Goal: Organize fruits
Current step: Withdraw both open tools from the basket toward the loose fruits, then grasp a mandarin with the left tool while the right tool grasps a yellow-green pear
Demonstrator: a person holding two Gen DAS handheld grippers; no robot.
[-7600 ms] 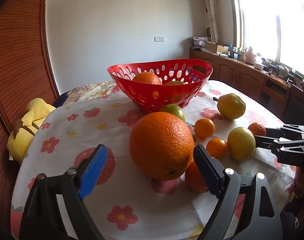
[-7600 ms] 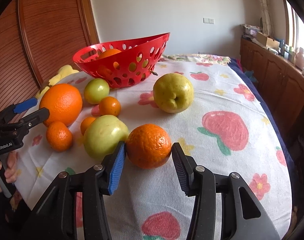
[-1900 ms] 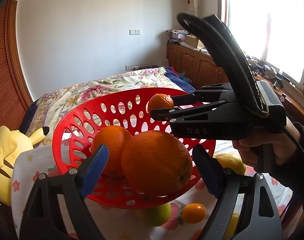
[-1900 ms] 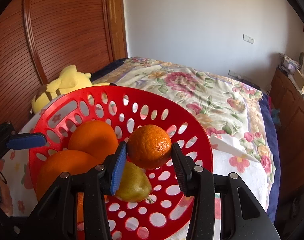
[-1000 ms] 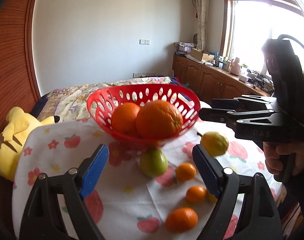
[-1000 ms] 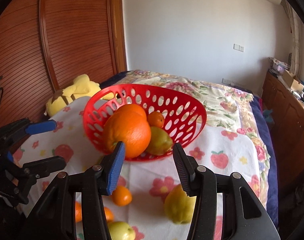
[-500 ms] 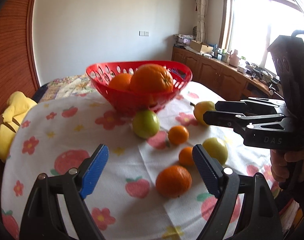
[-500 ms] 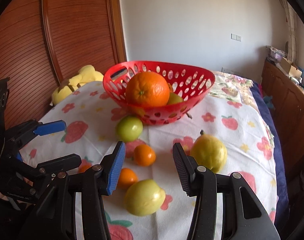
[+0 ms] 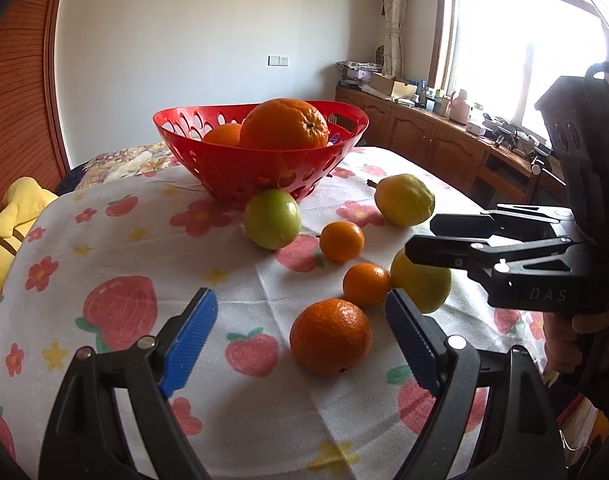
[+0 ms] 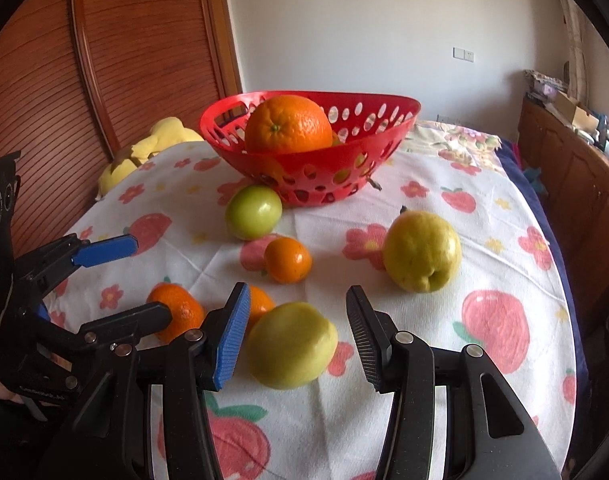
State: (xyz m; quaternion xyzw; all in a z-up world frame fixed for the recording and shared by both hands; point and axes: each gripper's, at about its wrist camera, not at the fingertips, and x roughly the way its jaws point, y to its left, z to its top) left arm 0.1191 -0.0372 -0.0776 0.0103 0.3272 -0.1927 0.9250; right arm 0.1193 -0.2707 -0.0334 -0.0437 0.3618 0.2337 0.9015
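Note:
A red basket (image 9: 260,168) (image 10: 316,160) stands at the back of the table with a large orange (image 9: 284,124) (image 10: 288,124) on top of other fruit. My left gripper (image 9: 304,340) is open, its jaws on either side of an orange (image 9: 331,336) lying on the cloth. My right gripper (image 10: 298,344) is open around a yellow-green fruit (image 10: 291,345) (image 9: 424,286) that rests on the cloth. It also shows at the right of the left wrist view (image 9: 456,240).
On the flowered tablecloth (image 9: 124,264) lie a green apple (image 9: 272,219) (image 10: 253,212), two small oranges (image 9: 341,241) (image 9: 366,284), and a yellow pear (image 9: 404,199) (image 10: 422,251). A yellow plush toy (image 9: 8,232) sits at the left edge. Wooden cabinets (image 9: 444,152) line the right wall.
Both grippers let go of their oranges in the basket, drew back and came down to the table. They now stand open around fruit on the cloth.

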